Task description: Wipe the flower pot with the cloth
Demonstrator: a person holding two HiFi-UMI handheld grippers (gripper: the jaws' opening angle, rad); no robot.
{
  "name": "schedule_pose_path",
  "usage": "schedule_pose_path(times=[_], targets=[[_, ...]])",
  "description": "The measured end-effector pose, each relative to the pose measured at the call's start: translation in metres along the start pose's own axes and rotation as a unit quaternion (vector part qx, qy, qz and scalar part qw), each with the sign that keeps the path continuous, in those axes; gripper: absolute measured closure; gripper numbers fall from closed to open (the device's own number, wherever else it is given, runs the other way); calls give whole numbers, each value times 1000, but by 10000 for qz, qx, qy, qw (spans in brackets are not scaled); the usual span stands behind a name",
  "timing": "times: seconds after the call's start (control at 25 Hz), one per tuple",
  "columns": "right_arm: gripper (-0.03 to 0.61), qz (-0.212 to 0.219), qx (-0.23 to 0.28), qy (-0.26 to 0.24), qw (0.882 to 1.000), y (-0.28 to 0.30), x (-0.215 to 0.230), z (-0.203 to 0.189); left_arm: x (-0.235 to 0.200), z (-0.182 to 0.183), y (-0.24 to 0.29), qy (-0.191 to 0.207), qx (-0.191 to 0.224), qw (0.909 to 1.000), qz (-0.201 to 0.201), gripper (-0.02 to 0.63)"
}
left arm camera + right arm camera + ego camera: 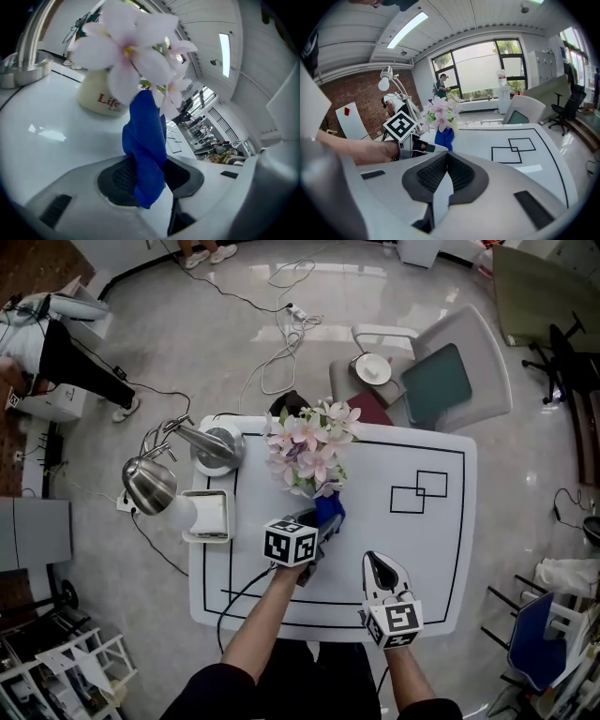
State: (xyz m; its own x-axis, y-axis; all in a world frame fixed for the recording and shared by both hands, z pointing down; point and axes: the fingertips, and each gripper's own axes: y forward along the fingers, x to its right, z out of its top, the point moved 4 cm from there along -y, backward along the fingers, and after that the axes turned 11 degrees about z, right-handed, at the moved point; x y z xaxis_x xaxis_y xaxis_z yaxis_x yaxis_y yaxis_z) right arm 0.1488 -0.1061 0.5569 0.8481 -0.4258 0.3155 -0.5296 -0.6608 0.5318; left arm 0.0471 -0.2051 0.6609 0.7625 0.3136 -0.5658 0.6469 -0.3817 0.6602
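Note:
Pink flowers (pixel 309 448) fill the flower pot near the table's middle and hide it from above. In the left gripper view the cream pot (pixel 100 97) stands just beyond the blossoms (pixel 127 46). My left gripper (pixel 322 524) is shut on a blue cloth (pixel 146 149), which hangs upright between the jaws, close against the pot's front side (pixel 329 509). The right gripper view shows the cloth (pixel 444 136) covering the pot below the flowers (pixel 442 110). My right gripper (pixel 376 565) rests over the table to the right of the pot, shut with nothing in it (pixel 443 159).
A chrome desk lamp (pixel 150 485) with its round base (pixel 218 448) stands at the table's left edge beside a white square tray (pixel 208 516). Two overlapping black squares (pixel 418 491) are drawn at the right. A grey chair (pixel 441 379) stands behind the white table (pixel 441 568).

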Motion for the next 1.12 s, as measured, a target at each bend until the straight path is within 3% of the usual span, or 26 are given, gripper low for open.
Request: schedule_pose_path(times=[0.12,0.2,0.4,0.48,0.64,0.88,1.12], targets=[[569,-71,45,73,9999,-9,11,-2,37,5,20,-65,111,9989,-446,472],[569,-127,54,141,9998,-14,19,-5,53,15,36,-323,366,9975,-515,472],[569,-200,83,290,9993,-27,39,-5,57,58,71,-1213,1229,9850,42,472],[569,-200,88,362,9991,-30,43,-5,54,75,77,-1462,1535,9768,289,472],[569,-135,82,469,9988,-28,49,-4,41,102,87,-2271,2036,9500,670,472],[569,33,98,543,9985,-16,47,4,27,118,99,-2910,2436,9177,1177,472],[569,103,57,526,9985,-7,48,8,18,119,100,-3228,2545,9026,1279,472]])
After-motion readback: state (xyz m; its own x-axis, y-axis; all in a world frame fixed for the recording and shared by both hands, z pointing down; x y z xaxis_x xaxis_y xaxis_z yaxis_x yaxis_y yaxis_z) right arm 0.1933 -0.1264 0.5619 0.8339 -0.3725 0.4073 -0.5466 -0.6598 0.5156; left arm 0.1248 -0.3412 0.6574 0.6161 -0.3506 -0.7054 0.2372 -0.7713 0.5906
